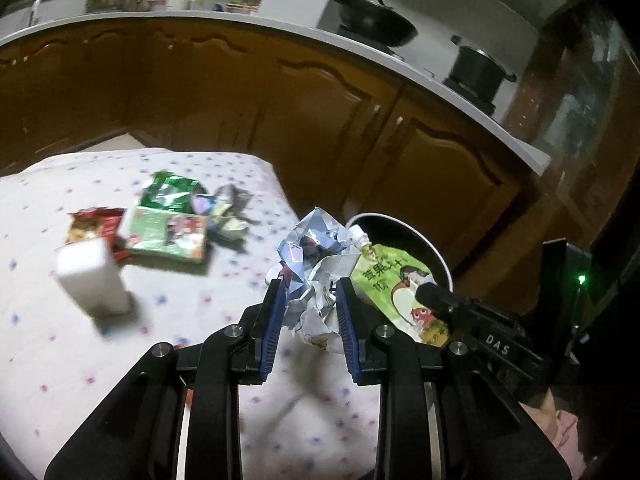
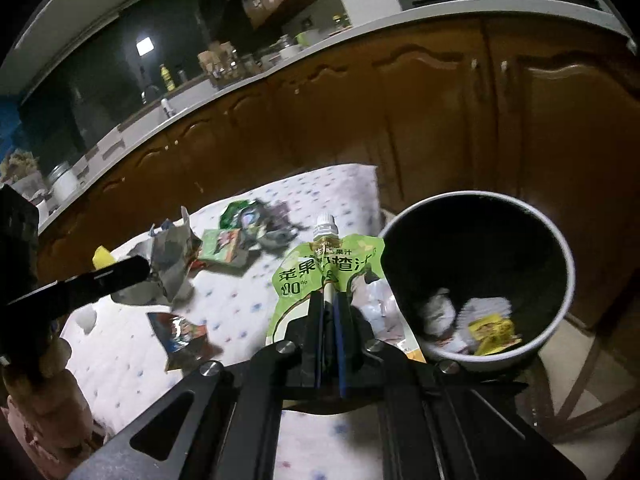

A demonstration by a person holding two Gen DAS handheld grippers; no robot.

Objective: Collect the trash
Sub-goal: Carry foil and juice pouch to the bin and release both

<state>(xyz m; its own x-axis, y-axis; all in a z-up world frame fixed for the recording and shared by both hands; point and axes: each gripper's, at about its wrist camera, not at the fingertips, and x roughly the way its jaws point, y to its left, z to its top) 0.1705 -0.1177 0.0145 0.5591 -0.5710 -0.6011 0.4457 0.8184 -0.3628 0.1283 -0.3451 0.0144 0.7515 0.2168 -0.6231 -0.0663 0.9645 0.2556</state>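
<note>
Left wrist view: left hand-held gripper (image 1: pixel 310 300) pinching crumpled silver-white wrapper (image 1: pixel 312 256) above table (image 1: pixel 48 352), floral cloth. Right hand-held gripper (image 2: pixel 329 300) clamped on green juice pouch (image 2: pixel 320 268), white cap up, just beside trash bin (image 2: pixel 556 248) at table edge. Bin holds yellow and white scraps. More wrappers (image 1: pixel 168 220), white box (image 1: pixel 92 280) farther out on table.

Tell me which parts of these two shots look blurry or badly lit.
Left wrist view: the white box and wrappers on the table are motion-smeared, while the crumpled foil wrapper in the left claw stays sharp. Right wrist view: trash inside the bin is smeared, the room dim, the counter bent by fisheye.
</note>
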